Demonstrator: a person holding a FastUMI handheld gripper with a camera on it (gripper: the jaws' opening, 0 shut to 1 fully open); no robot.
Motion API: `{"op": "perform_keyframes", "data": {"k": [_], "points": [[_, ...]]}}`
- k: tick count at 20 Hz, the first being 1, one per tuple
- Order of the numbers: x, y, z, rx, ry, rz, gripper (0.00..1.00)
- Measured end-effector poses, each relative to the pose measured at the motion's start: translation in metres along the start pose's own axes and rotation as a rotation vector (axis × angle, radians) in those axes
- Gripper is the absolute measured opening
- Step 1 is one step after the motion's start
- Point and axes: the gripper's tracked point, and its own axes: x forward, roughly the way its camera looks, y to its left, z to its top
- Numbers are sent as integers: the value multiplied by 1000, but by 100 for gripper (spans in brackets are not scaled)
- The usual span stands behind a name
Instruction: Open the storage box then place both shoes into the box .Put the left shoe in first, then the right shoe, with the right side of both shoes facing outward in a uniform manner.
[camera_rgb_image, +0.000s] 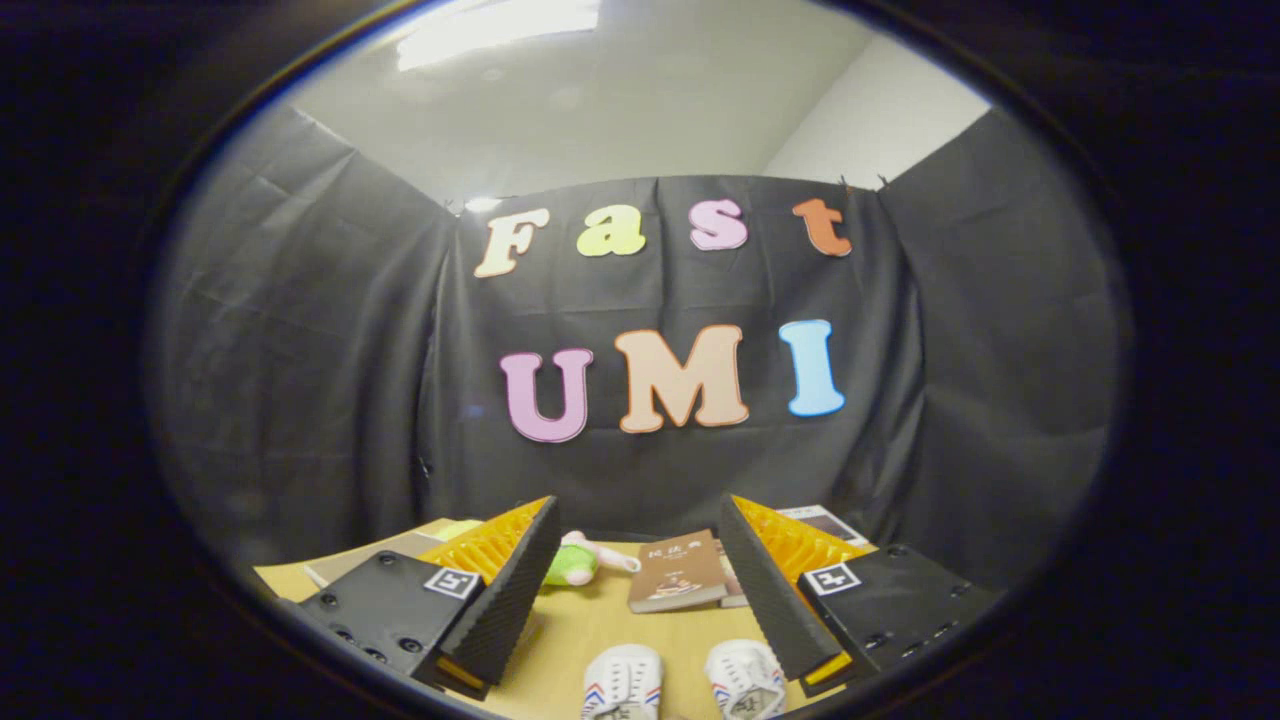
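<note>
White shoes lie near the brown book, the gripper hovering above, jaws wide and empty; opening the unseen box likely comes first.

With the gripper spread wide and holding nothing, bare table lies between its fingers, bounded at six o'clock by two shoes, at twelve by a brown book, at eleven by a green toy.
</note>
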Motion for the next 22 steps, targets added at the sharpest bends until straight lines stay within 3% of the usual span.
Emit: {"op": "perform_keyframes", "data": {"k": [13, 22], "points": [[-9, 82, -102, 635, 380, 257, 100], [-17, 142, -156, 1124, 622, 379, 100]]}}
